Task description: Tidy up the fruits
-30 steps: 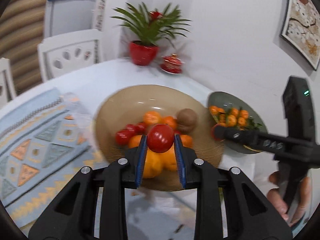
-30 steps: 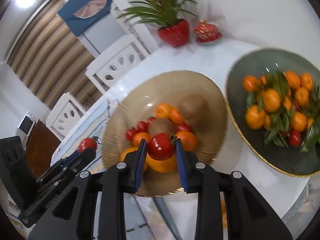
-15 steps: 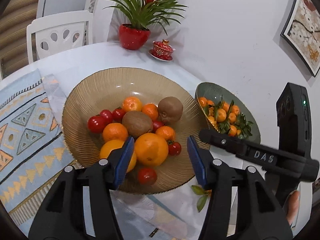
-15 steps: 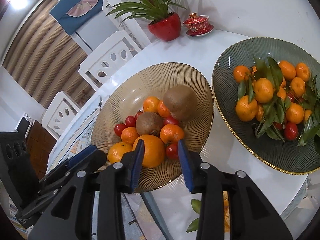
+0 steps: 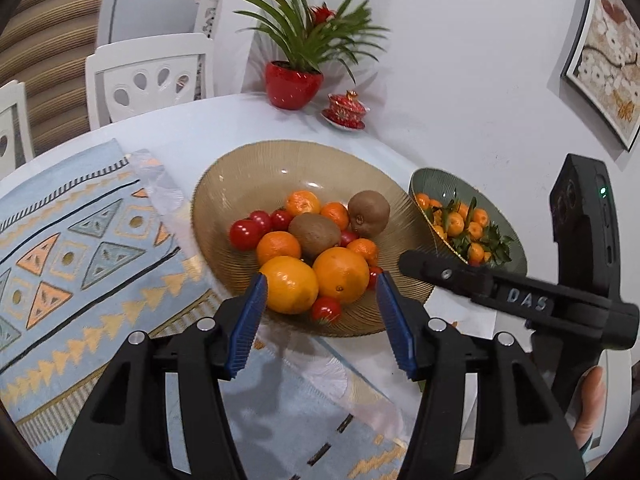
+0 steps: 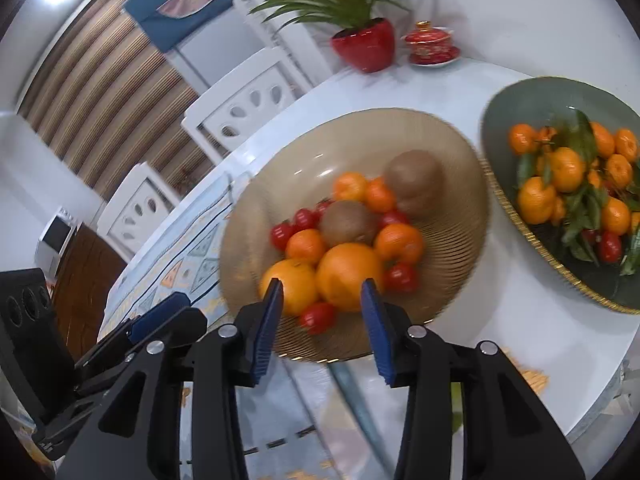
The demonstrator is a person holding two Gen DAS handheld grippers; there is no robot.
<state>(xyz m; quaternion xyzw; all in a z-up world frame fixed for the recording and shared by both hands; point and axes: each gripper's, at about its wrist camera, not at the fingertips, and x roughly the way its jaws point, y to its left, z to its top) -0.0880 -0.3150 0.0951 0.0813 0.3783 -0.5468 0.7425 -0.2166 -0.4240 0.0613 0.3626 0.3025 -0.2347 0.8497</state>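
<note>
Amber ribbed glass forms the wide, shallow bowl (image 5: pixel 224 208), the landmark at centre on the glossy white round table (image 5: pixel 188 128). Left of the bowl lies a pale blue woven placemat (image 5: pixel 80 240) with orange and grey triangle motifs. Inside the bowl sits the fruit: two large smooth oranges (image 5: pixel 341 275) at the near side, small mandarins (image 5: pixel 278 246), two fuzzy brown kiwis (image 5: pixel 311 234) and glossy red cherry tomatoes (image 5: pixel 245 234), one tomato (image 5: pixel 326 309) resting apart near the front rim. Just before the bowl's near rim the left gripper (image 5: pixel 320 312) hangs with jaws spread wide, blue ridged pads (image 5: pixel 246 322) empty. The right gripper (image 6: pixel 322 316) likewise stands parted and holds nothing. Right of the bowl, just beside it, a dark green gold-rimmed dish (image 6: pixel 504 128) carries leafy mandarins. Behind the bowl stand a red potted plant (image 5: pixel 294 84) and a red lidded cup (image 5: pixel 347 106).
</note>
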